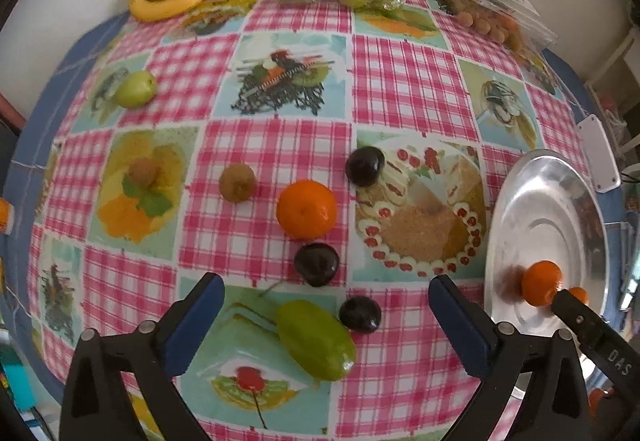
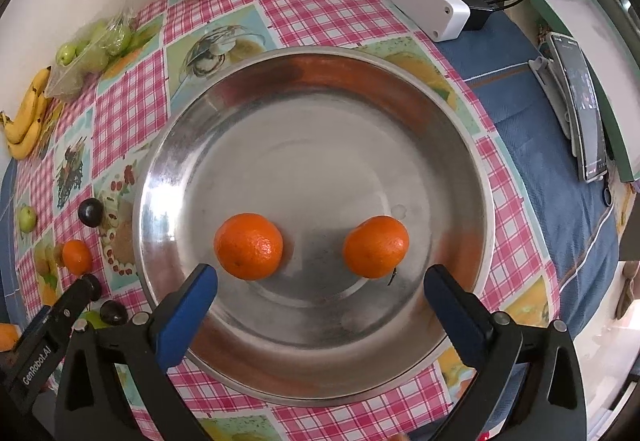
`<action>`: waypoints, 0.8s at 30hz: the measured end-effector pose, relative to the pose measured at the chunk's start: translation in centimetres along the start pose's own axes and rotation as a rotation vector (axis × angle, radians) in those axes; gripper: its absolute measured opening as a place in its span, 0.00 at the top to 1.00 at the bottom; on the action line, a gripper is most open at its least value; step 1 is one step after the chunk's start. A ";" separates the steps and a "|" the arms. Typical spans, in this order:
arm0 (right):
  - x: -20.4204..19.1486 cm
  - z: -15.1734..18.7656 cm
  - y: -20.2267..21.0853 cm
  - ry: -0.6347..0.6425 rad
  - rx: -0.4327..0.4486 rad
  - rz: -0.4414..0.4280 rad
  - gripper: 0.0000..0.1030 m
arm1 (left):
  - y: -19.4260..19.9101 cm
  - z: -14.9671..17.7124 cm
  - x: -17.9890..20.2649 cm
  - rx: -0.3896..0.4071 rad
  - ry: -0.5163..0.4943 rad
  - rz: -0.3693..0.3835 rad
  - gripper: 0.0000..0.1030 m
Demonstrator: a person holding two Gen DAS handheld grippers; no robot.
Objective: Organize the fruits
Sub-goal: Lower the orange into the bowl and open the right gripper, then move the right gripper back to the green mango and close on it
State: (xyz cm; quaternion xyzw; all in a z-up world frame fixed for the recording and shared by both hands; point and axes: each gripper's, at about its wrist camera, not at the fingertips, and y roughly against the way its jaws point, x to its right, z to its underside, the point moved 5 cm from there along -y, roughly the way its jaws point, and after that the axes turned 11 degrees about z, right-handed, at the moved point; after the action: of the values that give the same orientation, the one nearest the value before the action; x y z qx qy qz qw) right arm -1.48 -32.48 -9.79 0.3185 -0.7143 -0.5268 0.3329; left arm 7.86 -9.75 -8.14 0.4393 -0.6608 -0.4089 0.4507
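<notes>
Blurred brown fruit (image 1: 509,283) on metal plate (image 1: 540,201)

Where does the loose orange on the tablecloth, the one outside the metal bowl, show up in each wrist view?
Left wrist: orange sits at centre, between two dark plums.
Right wrist: same orange at far left edge, left of the bowl.
Shared landmark: metal bowl.

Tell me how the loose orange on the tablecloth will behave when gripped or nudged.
The orange looks round, so a nudge would probably roll it toward the dark plums. Its dimpled peel likely grips well between the pads. It looks firm, yet hard squeezing might bruise it.
</notes>
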 end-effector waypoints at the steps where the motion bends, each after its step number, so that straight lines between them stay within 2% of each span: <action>1: 0.0 -0.1 0.1 0.002 -0.001 -0.001 0.00 | 0.1 0.1 0.0 -0.003 0.002 0.004 0.00; 10: -1.4 -0.5 1.9 0.053 0.023 -0.031 0.00 | 1.1 0.0 -0.6 0.014 0.018 0.012 0.00; 14: -2.4 -0.5 3.0 0.094 0.060 -0.015 0.00 | 1.7 -0.1 -1.4 0.028 0.044 0.017 0.00; 24: -6.2 -0.2 5.1 0.163 0.127 -0.044 0.00 | 3.4 -0.7 -5.3 0.078 0.131 -0.005 0.00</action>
State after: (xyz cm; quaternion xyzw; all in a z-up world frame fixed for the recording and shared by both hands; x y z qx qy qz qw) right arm 1.73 -26.32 -5.74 0.3963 -0.7097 -0.4598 0.3574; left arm 8.87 -3.80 -6.01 0.4841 -0.6440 -0.3544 0.4747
